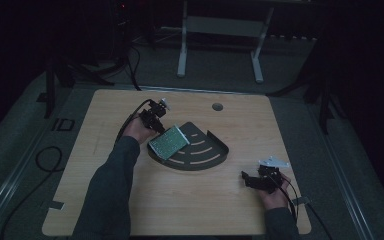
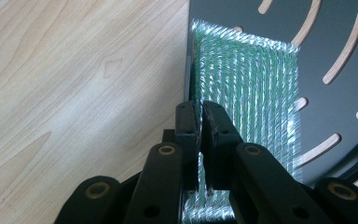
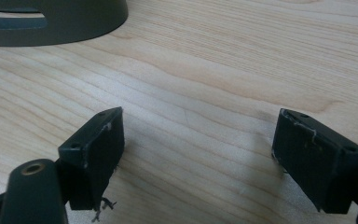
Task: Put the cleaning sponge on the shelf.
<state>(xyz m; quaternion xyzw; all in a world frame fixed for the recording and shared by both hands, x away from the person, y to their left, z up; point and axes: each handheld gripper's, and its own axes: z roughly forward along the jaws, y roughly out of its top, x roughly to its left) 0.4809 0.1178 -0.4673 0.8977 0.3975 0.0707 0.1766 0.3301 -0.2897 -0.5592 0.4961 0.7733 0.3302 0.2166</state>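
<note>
A green circuit board [image 1: 168,141] leans tilted over the left edge of a dark fan-shaped slotted tray [image 1: 205,155] in the middle of the table. My left gripper [image 1: 158,128] holds the board's upper left edge. In the left gripper view the jaws [image 2: 200,109] stand almost together with the board [image 2: 251,93] pinched edge-on between them, above the tray [image 2: 335,37]. My right gripper [image 1: 247,179] rests near the table's front right, well apart from the tray. Its jaws [image 3: 198,140] are wide open over bare wood with nothing between them.
The wooden table [image 1: 130,200] has a round cable hole [image 1: 217,106] near its back edge. A curved corner of the tray [image 3: 51,23] lies beyond the right gripper. White table legs [image 1: 182,50] stand on the floor behind, and cables trail off at the left.
</note>
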